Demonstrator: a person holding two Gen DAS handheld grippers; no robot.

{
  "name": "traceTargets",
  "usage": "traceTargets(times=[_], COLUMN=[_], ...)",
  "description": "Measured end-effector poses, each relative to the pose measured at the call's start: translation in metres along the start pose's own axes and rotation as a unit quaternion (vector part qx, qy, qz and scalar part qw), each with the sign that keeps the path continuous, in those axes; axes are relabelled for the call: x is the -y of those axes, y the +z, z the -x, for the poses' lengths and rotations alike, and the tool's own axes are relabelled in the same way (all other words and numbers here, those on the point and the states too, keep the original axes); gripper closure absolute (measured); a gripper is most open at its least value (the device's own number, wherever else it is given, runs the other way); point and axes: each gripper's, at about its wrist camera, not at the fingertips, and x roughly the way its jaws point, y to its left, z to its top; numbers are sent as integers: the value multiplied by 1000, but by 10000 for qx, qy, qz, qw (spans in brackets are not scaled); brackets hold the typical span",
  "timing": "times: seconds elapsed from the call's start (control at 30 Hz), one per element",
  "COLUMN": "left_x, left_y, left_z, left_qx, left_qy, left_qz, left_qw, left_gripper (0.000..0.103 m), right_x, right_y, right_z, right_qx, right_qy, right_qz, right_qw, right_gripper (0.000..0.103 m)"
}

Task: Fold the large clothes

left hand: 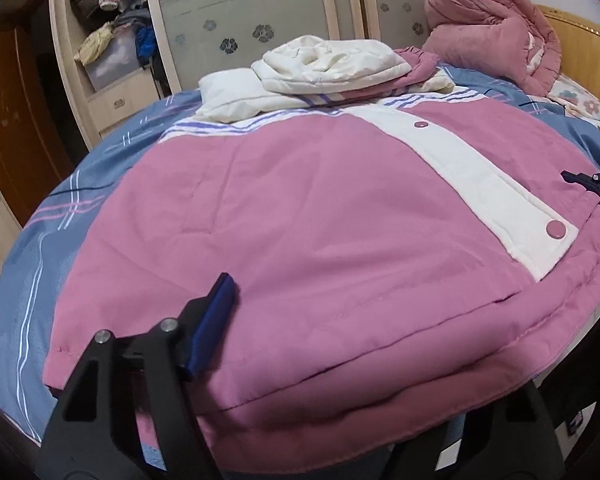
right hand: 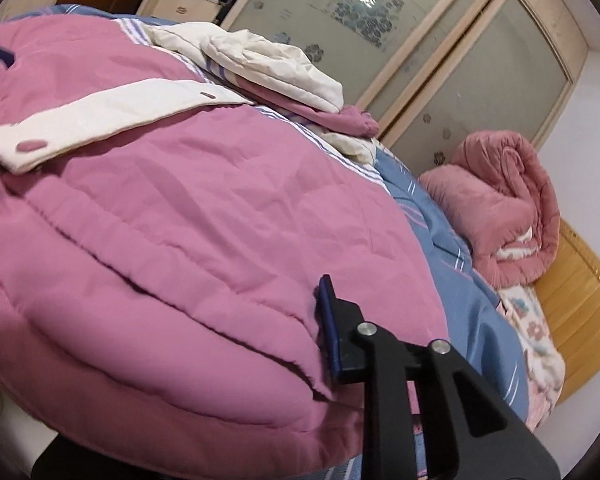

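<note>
A large pink padded jacket with a white snap placket lies flat on the bed, its hem toward me; it also shows in the right wrist view. Its cream hood and sleeves are folded over the far end. My left gripper is at the hem's left part; one blue-padded finger rests on top of the fabric, the other is hidden under the hem. My right gripper is at the hem's right part, one finger on top, the other hidden.
The blue striped bedsheet covers the bed. A rolled pink quilt lies at the headboard. Wardrobe sliding doors stand behind the bed, with an open shelf of clothes at the left. A floral blanket lies on the right.
</note>
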Motion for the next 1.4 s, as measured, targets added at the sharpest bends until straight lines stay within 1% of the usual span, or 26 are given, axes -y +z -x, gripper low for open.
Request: traceTargets(times=[0.1, 0.13, 0.2, 0.27, 0.3, 0.37, 0.5, 0.57, 0.67, 0.77, 0.83, 0.93, 1.03, 1.13, 1.23, 1.33, 1.37, 1.4], left_x=[-2, -1, 0, 0, 0, -2, -4, -4, -6, -3, 1, 0, 1, -4, -15, -28, -32, -33], left_y=[1, 1, 0, -1, 0, 2, 2, 3, 7, 10, 14, 20, 31, 52, 90, 141, 164, 177], left_z=[-2, -2, -2, -3, -3, -2, 0, 2, 15, 29, 39, 48, 54, 59, 63, 60, 54, 49], left_qx=[-145, -156, -192, -227, -247, -294, -282, -236, 59, 420, 706, 904, 1021, 1182, 1426, 1685, 1787, 1838], left_qy=[-67, -55, -26, -32, -43, -119, -77, -42, 28, 228, 429, 500, 671, 793, 956, 1122, 1220, 1275], left_qz=[5, 3, -4, -17, -2, 68, 80, 66, 53, -89, -200, -171, -349, -444, -573, -693, -787, -851], left_qw=[9999, 9999, 9998, 9997, 9997, 9995, 9995, 9997, 10000, 9988, 9964, 9945, 9919, 9888, 9835, 9768, 9731, 9709], left_gripper=[35, 38, 44, 54, 57, 68, 76, 83, 90, 92, 92, 91, 91, 91, 91, 91, 91, 91], right_x=[2, 2, 3, 3, 4, 6, 10, 12, 18, 26, 31, 39, 49, 62, 78, 98, 106, 113], right_y=[2, 2, 3, 3, 4, 6, 9, 11, 16, 22, 26, 35, 48, 69, 99, 133, 147, 157], right_z=[-3, -3, -3, -3, -3, 0, 4, 7, 18, 28, 31, 37, 42, 45, 45, 36, 30, 25], right_qx=[-80, -92, -114, -133, -126, -83, 33, 148, 453, 687, 759, 892, 1011, 1170, 1391, 1633, 1718, 1769], right_qy=[22, 39, 60, 87, 92, 128, 176, 143, 16, -101, -135, -214, -240, -257, -309, -385, -412, -441], right_qz=[-79, -112, -153, -190, -217, -308, -437, -473, -561, -654, -692, -677, -734, -805, -845, -899, -913, -921], right_qw=[9999, 9999, 9998, 9997, 9996, 9994, 9989, 9987, 9974, 9954, 9946, 9935, 9919, 9895, 9862, 9817, 9800, 9789], right_gripper=[82, 83, 84, 85, 87, 90, 94, 95, 96, 96, 96, 96, 96, 96, 96, 96, 96, 96])
